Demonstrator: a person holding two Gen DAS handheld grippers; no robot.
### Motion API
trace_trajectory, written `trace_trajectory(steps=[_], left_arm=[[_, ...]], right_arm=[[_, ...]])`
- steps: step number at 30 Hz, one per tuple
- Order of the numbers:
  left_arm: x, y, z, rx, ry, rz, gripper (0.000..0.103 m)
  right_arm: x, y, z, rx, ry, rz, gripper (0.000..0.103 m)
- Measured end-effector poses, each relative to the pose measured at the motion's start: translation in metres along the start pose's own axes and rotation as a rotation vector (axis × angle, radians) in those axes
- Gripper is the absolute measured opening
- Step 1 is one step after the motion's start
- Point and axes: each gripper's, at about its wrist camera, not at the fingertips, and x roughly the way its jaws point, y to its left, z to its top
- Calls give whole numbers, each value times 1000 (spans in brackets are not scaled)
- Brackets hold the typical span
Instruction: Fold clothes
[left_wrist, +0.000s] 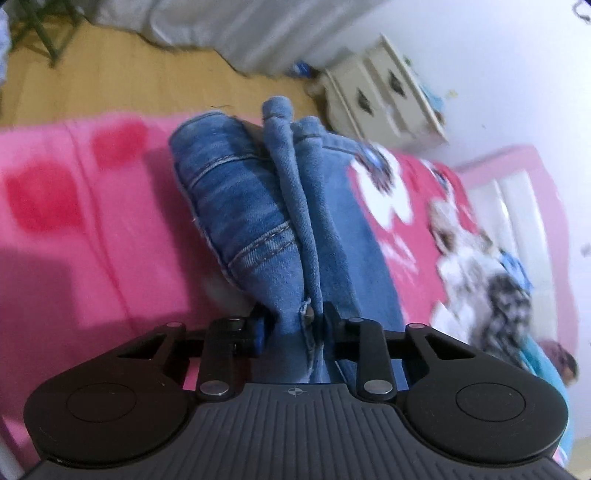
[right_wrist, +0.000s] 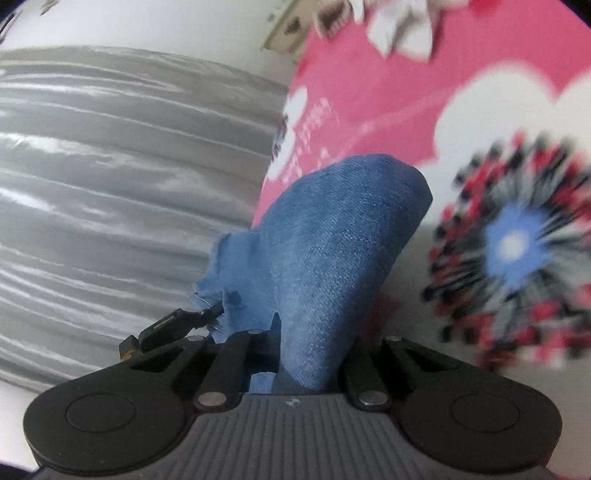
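While both sets of jaws pinch denim, the step in hand looks like the lift that starts a fold: the left gripper (left_wrist: 295, 325) is closed on a bunched edge of the blue denim jeans (left_wrist: 236, 199), and the right gripper (right_wrist: 310, 354) is clamped on another blue denim part (right_wrist: 332, 251), probably the same garment, though neither view shows the two joined.

Outward from the left jaws, the jeans run toward the upper middle of the frame, their stitched seams doubled over, lying on the pink bed blanket with red patches and white flower shapes (left_wrist: 92, 229). Next, I judge, both ends must be carried together across the blanket and laid flat, keeping the cloth taut so that it does not sag or twist.

Only the left view shows the cream chest of drawers (left_wrist: 384, 88) at upper right, the wooden floor (left_wrist: 122, 74) at upper left, and a heap of patterned clothes (left_wrist: 495, 280) at right. Only the right view shows the grey pleated curtain (right_wrist: 122, 192) filling its left half and a blurred blue-centred flower print (right_wrist: 513, 243) at right.
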Motion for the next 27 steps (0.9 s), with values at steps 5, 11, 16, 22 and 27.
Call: trace_trajectory(steps=[5,11,16,22,27], left_arm=[[22,-46,-75,130,237,-159,27],[71,-88,-157,428,677,-238,35],[49,-78,-127,518,687,-149,43],[2,-90,-68,564,441,-140,60],[41,-121,-77,669,321,-102,63]], right_arm=[[-117,0,-8,-65,-46,-129,11],[-223,-24,-26,-71,-25,-419,49],[-236,-27,-41,-95,-10,-722,54],[-226,47,-36,-431,-97,-675,57],[-126,77,2,-632,-30,-350,57]])
